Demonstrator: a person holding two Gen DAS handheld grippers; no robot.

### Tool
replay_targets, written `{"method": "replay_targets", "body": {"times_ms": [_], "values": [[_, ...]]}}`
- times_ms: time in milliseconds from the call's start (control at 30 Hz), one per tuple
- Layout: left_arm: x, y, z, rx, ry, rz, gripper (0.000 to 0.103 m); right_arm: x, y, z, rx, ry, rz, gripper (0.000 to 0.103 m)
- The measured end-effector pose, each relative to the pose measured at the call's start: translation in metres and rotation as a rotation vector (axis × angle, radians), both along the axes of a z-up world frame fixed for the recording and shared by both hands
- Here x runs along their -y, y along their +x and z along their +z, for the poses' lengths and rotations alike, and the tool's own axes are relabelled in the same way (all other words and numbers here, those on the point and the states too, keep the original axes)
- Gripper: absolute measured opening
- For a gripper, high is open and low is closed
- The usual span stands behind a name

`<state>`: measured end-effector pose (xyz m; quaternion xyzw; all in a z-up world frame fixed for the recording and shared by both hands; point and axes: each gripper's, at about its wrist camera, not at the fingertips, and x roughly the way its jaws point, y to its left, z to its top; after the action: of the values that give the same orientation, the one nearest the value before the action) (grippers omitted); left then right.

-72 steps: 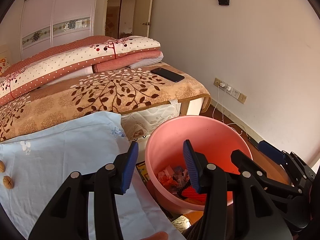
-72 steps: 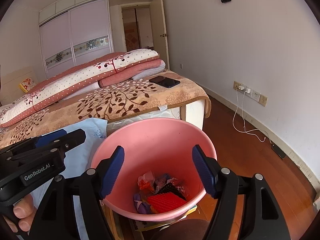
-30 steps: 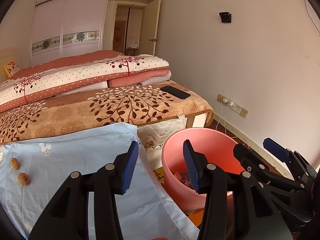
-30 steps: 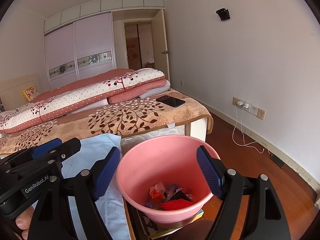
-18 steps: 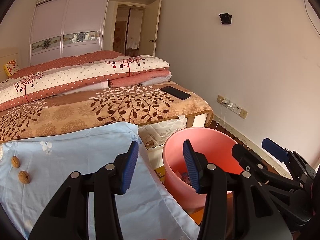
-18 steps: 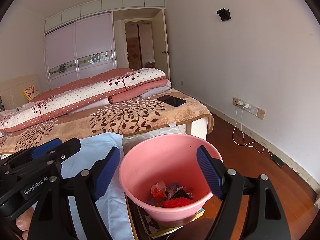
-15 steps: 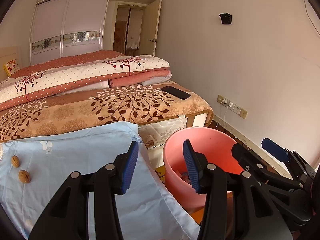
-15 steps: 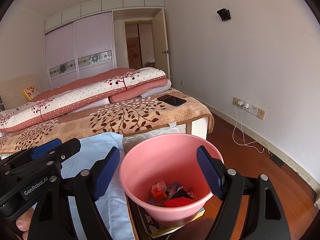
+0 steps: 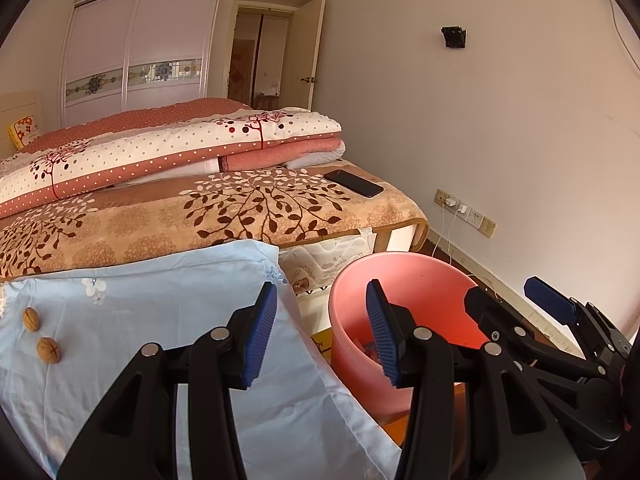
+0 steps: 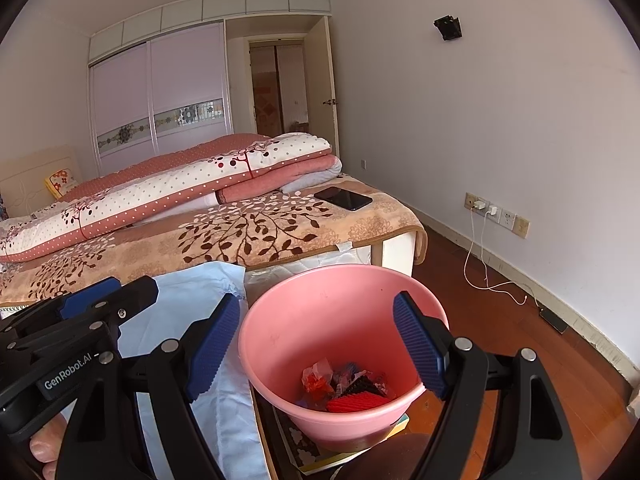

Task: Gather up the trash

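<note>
A pink bucket [image 10: 280, 340] stands to the right of a surface under a light blue cloth [image 9: 160, 304]; it also shows in the left wrist view [image 9: 436, 280]. Crumpled wrappers and a red ridged piece [image 10: 356, 402] lie in its bottom. Two walnuts [image 9: 48, 350] lie on the cloth at the far left. My left gripper [image 9: 320, 332] is open and empty above the cloth's right edge. My right gripper [image 10: 316, 348] is open and empty, held above the bucket's mouth.
A bed with a leaf-patterned blanket [image 9: 224, 208], folded quilts [image 10: 168, 192] and a black phone [image 10: 344, 199] stands behind. A charger cable [image 10: 480, 264] trails over the wooden floor by the right wall. A book [image 10: 312, 456] lies under the bucket.
Both grippers have pulled up and back from the bucket, so it looks smaller and lower. The walnuts have come further into the left wrist view. Both grippers stay open.
</note>
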<state>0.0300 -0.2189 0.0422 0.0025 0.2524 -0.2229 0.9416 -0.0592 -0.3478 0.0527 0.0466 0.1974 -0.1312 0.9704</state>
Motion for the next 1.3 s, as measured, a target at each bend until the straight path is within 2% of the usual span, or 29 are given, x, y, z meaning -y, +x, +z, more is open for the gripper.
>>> {"method": "replay_targets", "body": {"times_ms": [1300], "values": [[-0.0057,0.0043,-0.0061,-0.024,0.01,0.009,0.047,-0.0012,0.0063,-0.0026,-0.01,0.0,0.005,0.078]]}}
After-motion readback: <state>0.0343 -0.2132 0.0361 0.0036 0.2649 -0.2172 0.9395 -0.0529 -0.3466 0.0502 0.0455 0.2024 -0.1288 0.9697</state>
